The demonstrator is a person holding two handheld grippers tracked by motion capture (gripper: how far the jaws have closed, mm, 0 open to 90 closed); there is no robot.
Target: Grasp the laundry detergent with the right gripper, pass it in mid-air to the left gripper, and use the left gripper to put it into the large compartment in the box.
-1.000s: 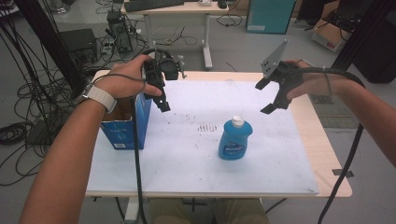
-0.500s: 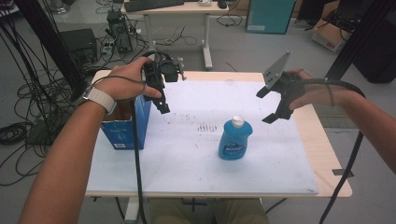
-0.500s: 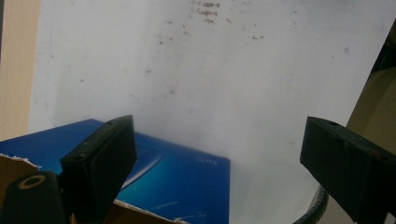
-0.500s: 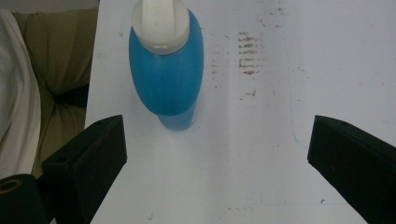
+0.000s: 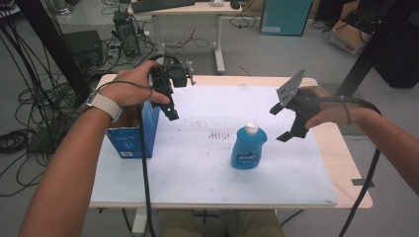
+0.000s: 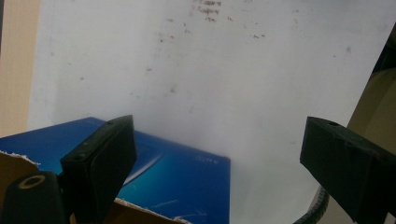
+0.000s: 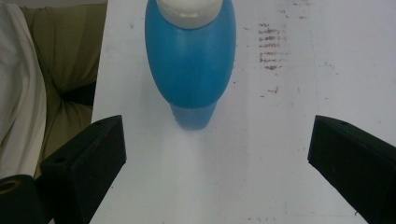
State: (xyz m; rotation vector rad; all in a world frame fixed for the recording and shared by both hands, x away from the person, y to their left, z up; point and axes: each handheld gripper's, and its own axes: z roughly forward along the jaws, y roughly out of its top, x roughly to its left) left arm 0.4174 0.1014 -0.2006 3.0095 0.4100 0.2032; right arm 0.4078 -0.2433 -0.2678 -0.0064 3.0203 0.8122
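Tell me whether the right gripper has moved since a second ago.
Yes. In the high view the right gripper has come down and toward the blue bottle, which stands where it stood on the white mat; its jaws are open.

1. One blue bottle [image 5: 248,148] with a white cap is standing on the table, also showing in the right gripper view [image 7: 190,60]
2. One blue cardboard box [image 5: 133,131] is sitting open at the table's left side, its corner appearing in the left gripper view [image 6: 182,179]
3. Two handheld grippers are hovering above the table: the left gripper [image 5: 170,106] and the right gripper [image 5: 280,123]
4. One white sheet [image 5: 197,168] is covering one wooden table [image 5: 341,158]
5. One wristwatch [image 5: 104,105] is showing on the left arm
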